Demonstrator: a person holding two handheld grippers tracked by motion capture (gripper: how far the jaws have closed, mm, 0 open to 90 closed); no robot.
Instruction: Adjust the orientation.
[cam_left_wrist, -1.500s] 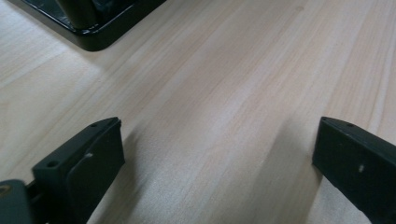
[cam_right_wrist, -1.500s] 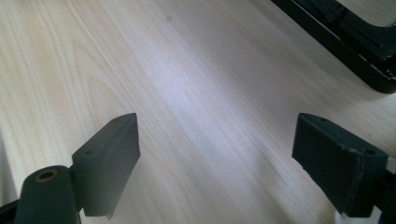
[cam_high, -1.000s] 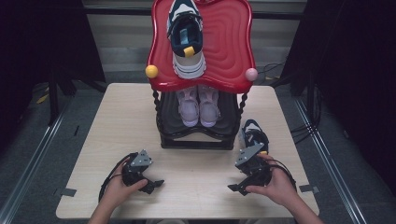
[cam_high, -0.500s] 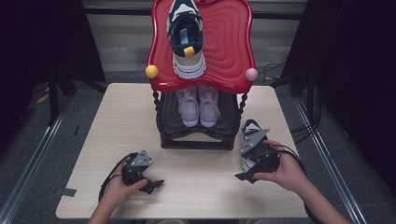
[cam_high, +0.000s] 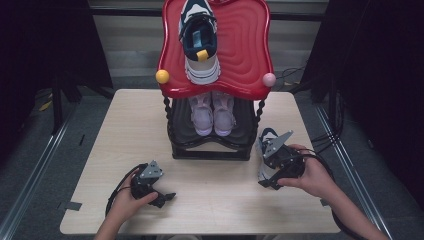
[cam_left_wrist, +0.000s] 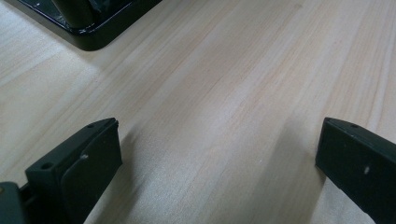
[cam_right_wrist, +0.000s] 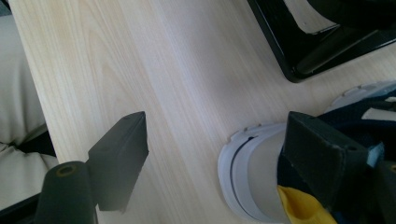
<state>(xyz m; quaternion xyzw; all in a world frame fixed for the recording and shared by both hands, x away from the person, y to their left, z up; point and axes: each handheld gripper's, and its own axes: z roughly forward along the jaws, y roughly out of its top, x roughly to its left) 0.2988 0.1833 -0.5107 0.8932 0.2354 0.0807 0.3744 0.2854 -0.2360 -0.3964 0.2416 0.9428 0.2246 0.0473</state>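
In the high view the right gripper (cam_high: 264, 167) sits at the lower right of the frame, held by the person's right hand (cam_high: 311, 176) just beside the lower right corner of the black shoe rack (cam_high: 210, 150). A navy and white sneaker (cam_high: 264, 141) lies on the table (cam_high: 130, 125) right under and in front of this gripper, mostly covered by the grey plate on top of it. In the right gripper view that sneaker (cam_right_wrist: 261, 172) fills the lower right of the frame, its white heel and a yellow tab showing, and the right-hand jaw stands over its opening while the left-hand jaw hangs above bare wood well apart from the shoe; the jaws are spread wide and have just been closing a little, and the pads do not seem to press on the sneaker, though the far pad's contact is hard to judge from this angle. The left gripper (cam_high: 159, 194) rests low at the lower left of the high view in the left hand (cam_high: 131, 196), and in the left gripper view its jaws stand wide apart over bare tabletop with nothing between them. On the rack's red top shelf (cam_high: 245, 55), at the upper centre of the frame, stands the matching sneaker (cam_high: 201, 45), and a pair of pale pink shoes (cam_high: 214, 111) sits on the lower shelf.
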